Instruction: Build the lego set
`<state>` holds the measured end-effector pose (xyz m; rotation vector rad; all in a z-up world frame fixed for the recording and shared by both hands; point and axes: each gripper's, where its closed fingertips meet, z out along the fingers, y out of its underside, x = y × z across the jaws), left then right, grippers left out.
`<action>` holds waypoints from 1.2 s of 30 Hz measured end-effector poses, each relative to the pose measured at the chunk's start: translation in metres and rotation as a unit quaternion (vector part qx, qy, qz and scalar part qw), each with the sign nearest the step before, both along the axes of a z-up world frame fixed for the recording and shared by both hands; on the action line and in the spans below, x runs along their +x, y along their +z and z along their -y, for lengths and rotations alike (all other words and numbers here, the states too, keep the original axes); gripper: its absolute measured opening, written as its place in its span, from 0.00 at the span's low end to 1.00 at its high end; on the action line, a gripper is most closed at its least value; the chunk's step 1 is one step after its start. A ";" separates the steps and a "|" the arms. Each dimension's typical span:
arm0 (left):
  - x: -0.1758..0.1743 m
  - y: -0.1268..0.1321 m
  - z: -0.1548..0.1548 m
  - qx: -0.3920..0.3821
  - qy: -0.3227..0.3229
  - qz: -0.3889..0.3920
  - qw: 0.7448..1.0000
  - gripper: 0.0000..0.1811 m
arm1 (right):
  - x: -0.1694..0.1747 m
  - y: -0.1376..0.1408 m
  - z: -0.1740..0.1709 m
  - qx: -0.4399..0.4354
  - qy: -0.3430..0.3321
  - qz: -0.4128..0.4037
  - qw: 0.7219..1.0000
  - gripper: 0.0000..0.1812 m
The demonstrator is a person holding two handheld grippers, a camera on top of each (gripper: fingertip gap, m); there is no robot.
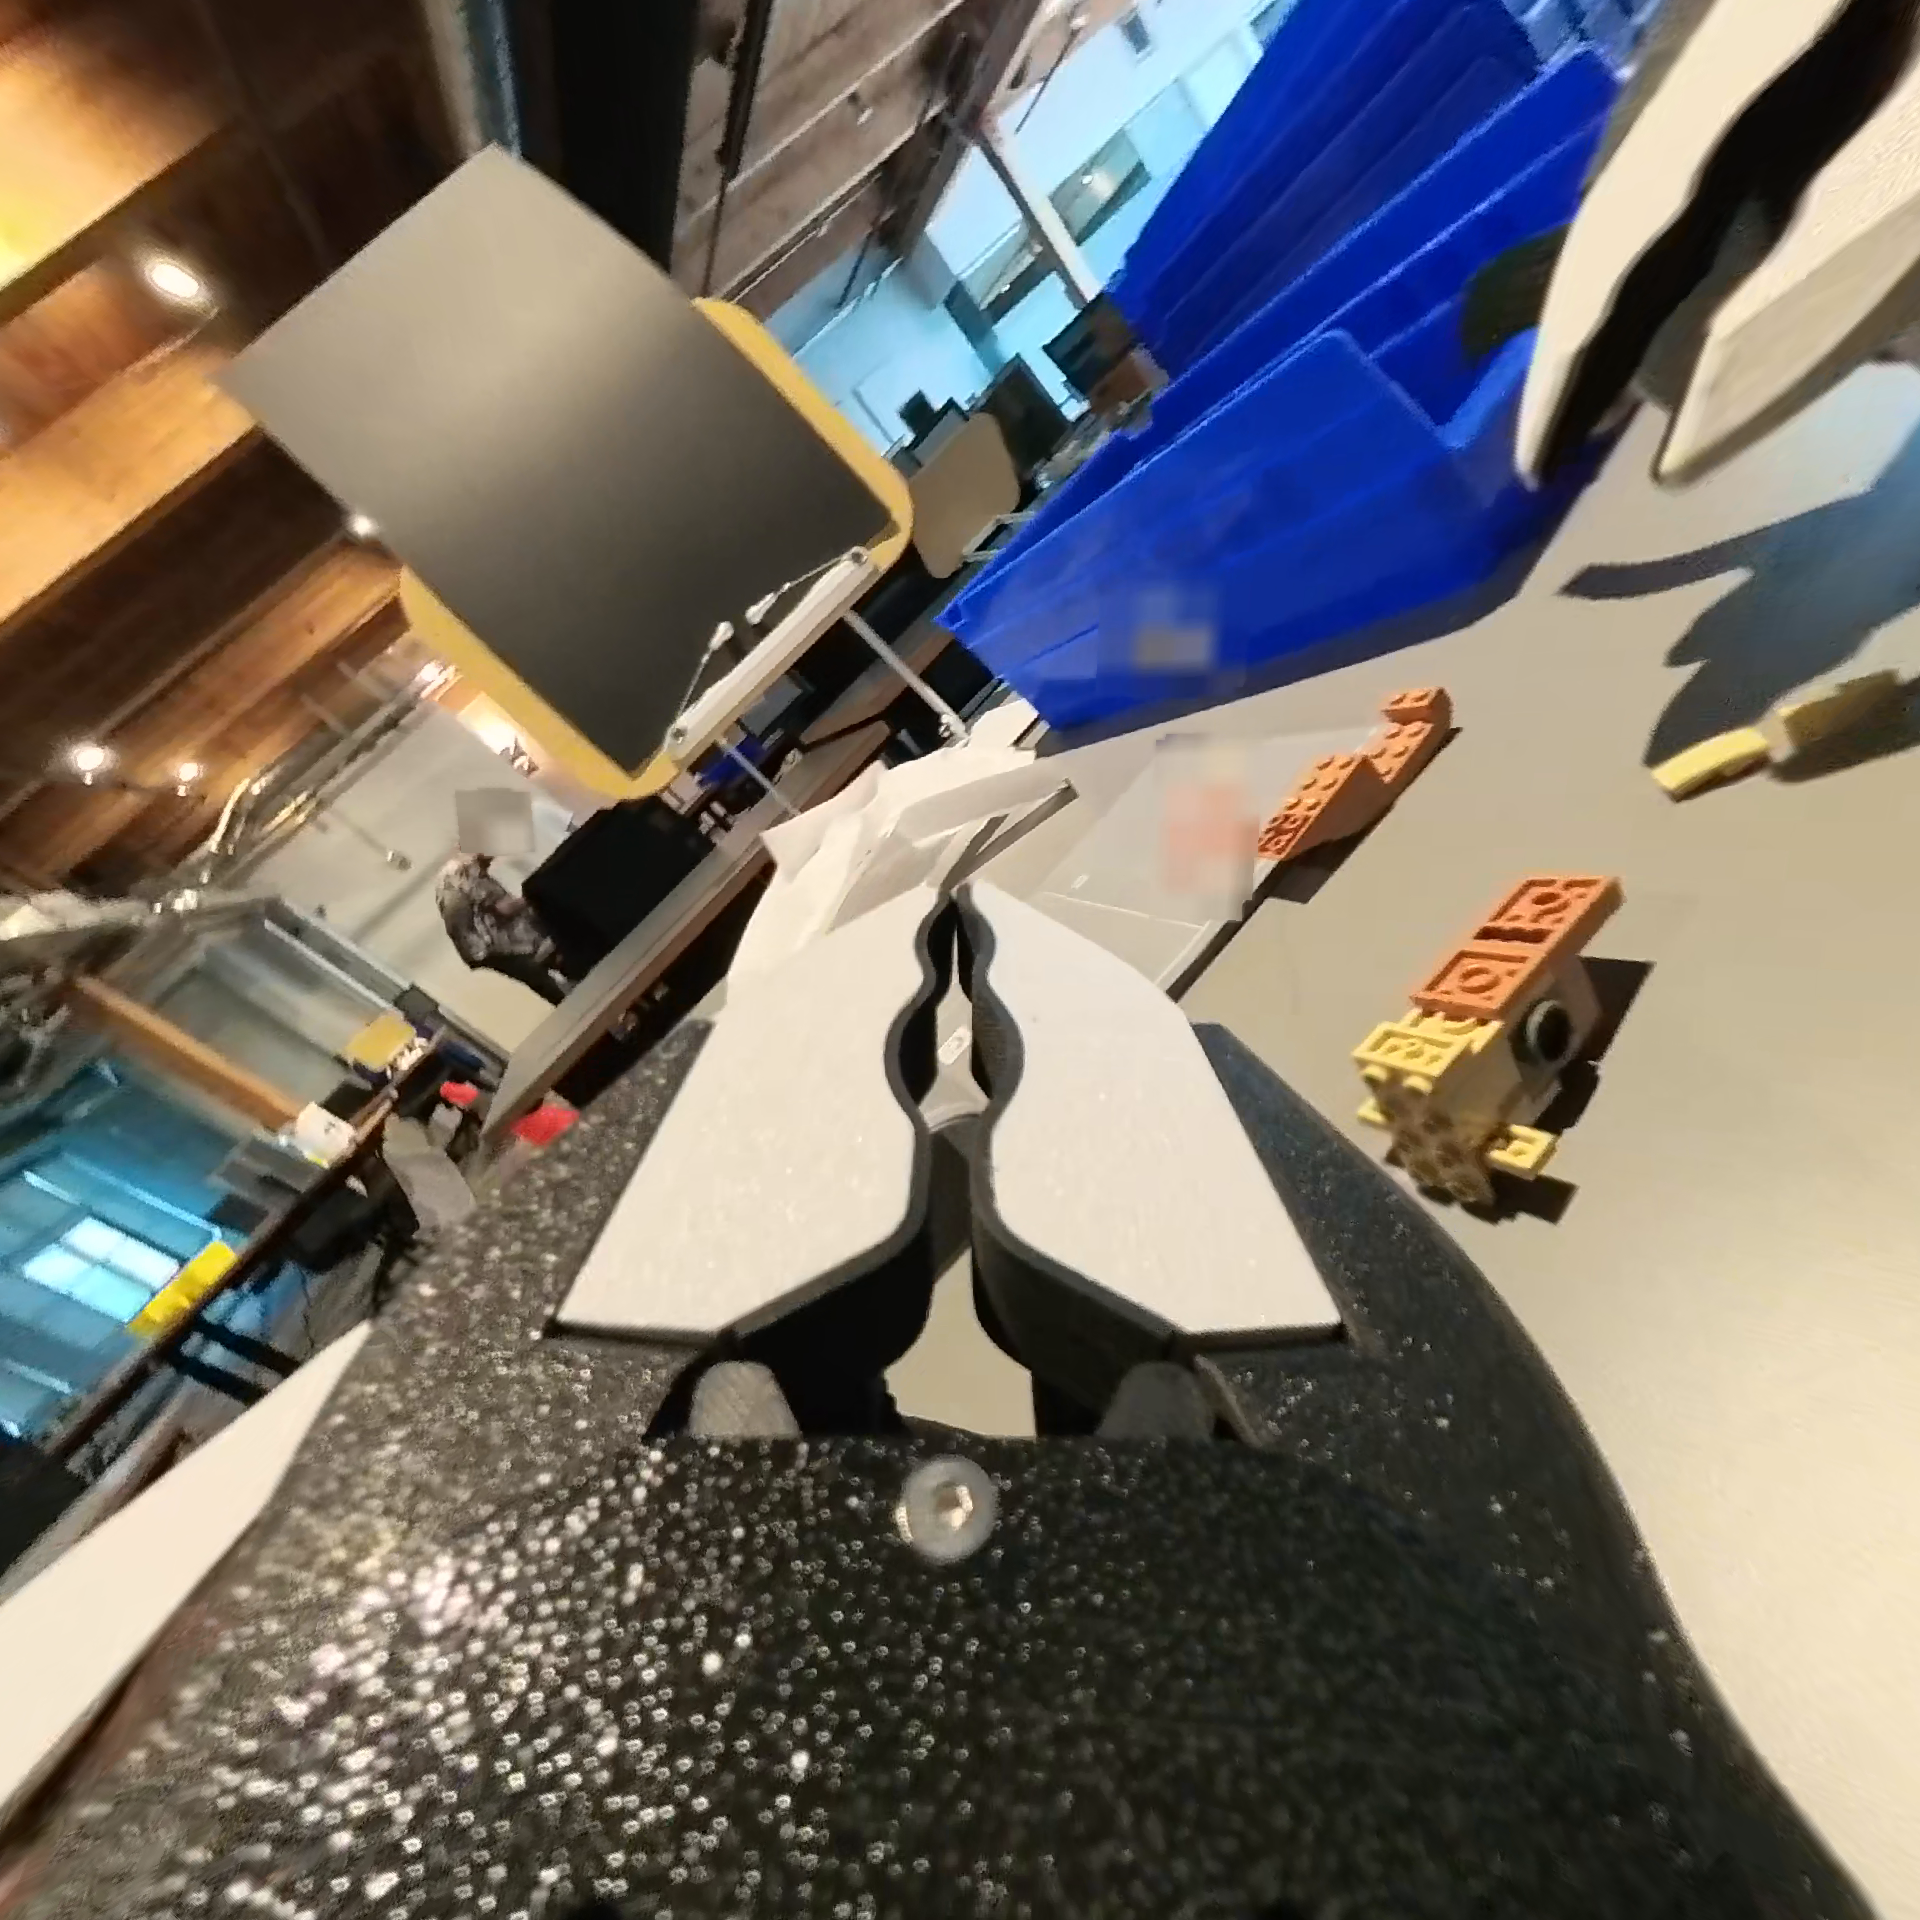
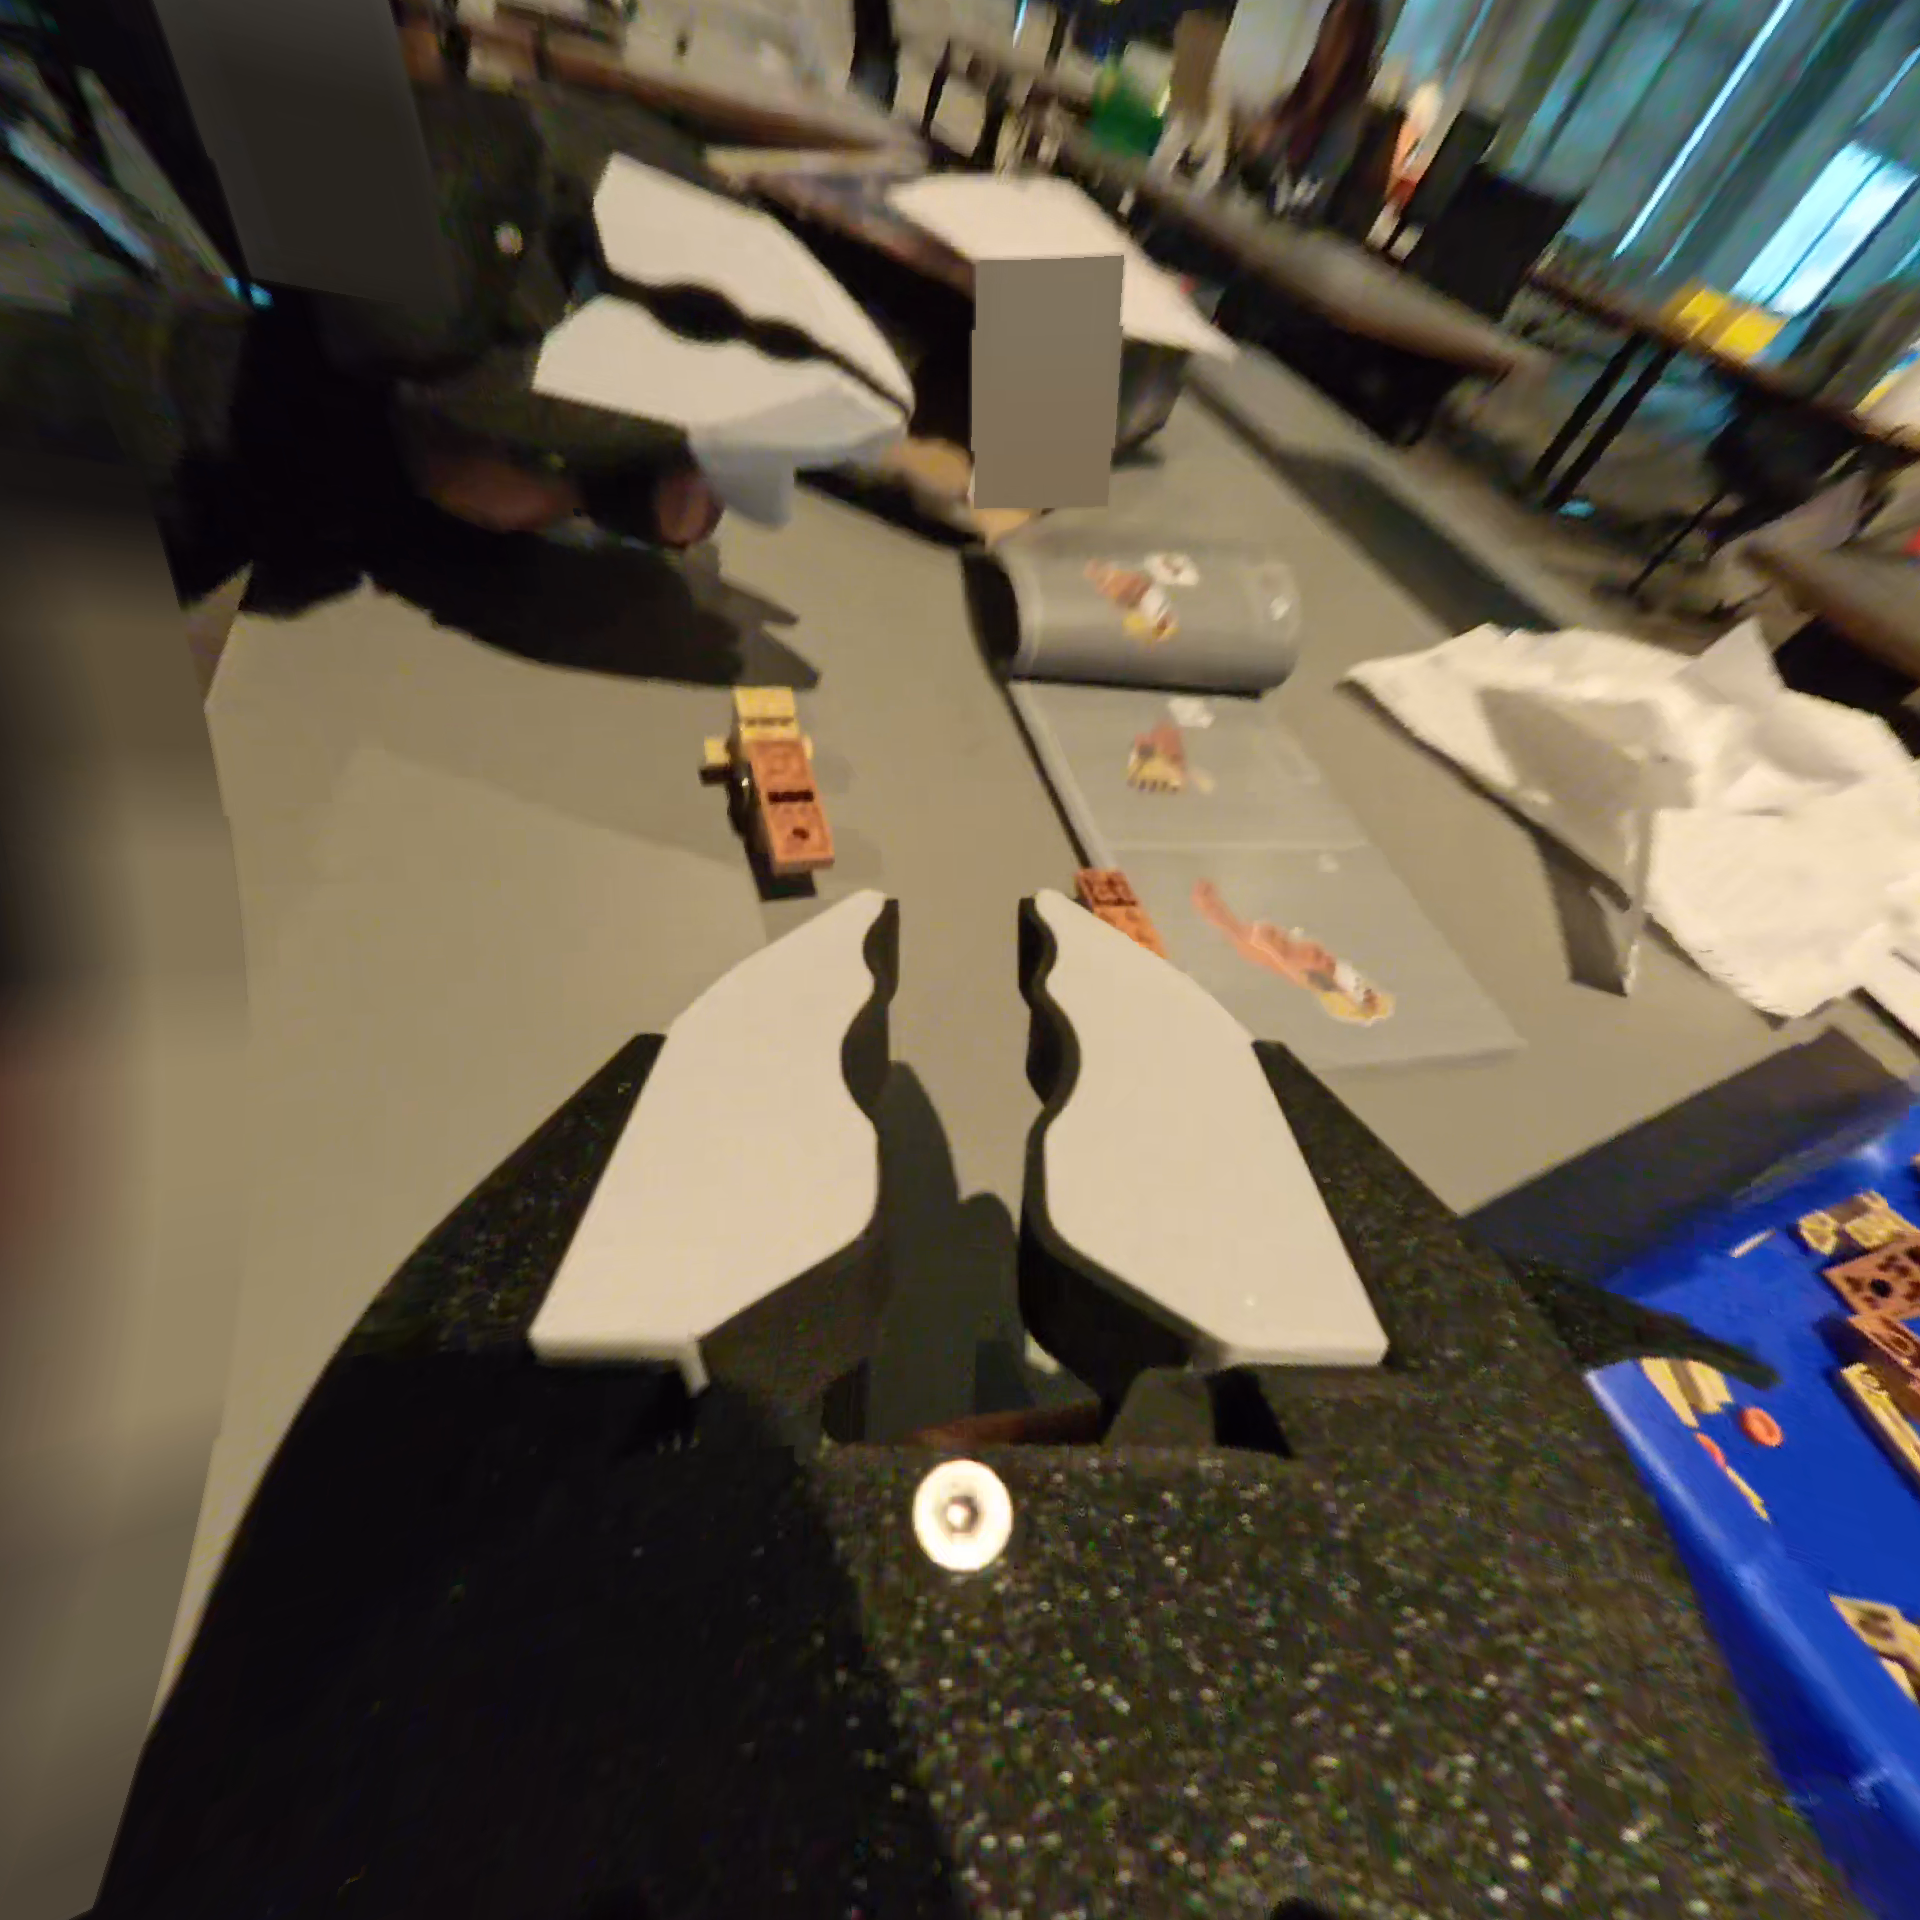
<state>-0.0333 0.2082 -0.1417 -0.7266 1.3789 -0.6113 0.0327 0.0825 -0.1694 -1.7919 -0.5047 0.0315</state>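
A partly built lego model (image 1: pixel 1475 1039) of brown and tan bricks lies on the grey table; it also shows in the right wrist view (image 2: pixel 774 790). My left gripper (image 1: pixel 956 914) is shut with nothing visible in it and is held tilted above the table, left of the model. My right gripper (image 2: pixel 961 914) is open and empty, low over the table, just short of the model. A loose brown brick (image 2: pixel 1117 904) lies beside its right fingertip. Brown bricks (image 1: pixel 1351 779) and small tan pieces (image 1: pixel 1714 764) lie farther off.
An open instruction booklet (image 2: pixel 1195 831) lies right of the model. Crumpled clear bags (image 2: pixel 1662 810) lie beyond it. A blue bin (image 2: pixel 1766 1455) with loose pieces is at the right; blue bins (image 1: pixel 1247 520) stand along the table's edge. The left gripper (image 2: pixel 899 400) hovers at the back. It is some 9 cm from my right tips to the loose brown brick (image 2: pixel 1117 904). It is also in sight in the left wrist view (image 1: pixel 1304 804).
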 end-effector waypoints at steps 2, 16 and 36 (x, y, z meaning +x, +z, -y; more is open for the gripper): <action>-0.001 -0.001 -0.005 -0.010 0.010 -0.001 1.000 0.00 | 0.004 0.006 0.000 0.026 -0.010 -0.014 1.000 0.11; -0.010 0.001 -0.025 -0.044 0.049 0.012 0.998 0.00 | 0.026 0.036 0.003 0.098 -0.032 -0.142 0.985 0.07; -0.006 -0.007 -0.020 -0.022 0.036 -0.010 0.999 0.00 | 0.026 0.035 0.003 0.098 -0.034 -0.141 0.985 0.07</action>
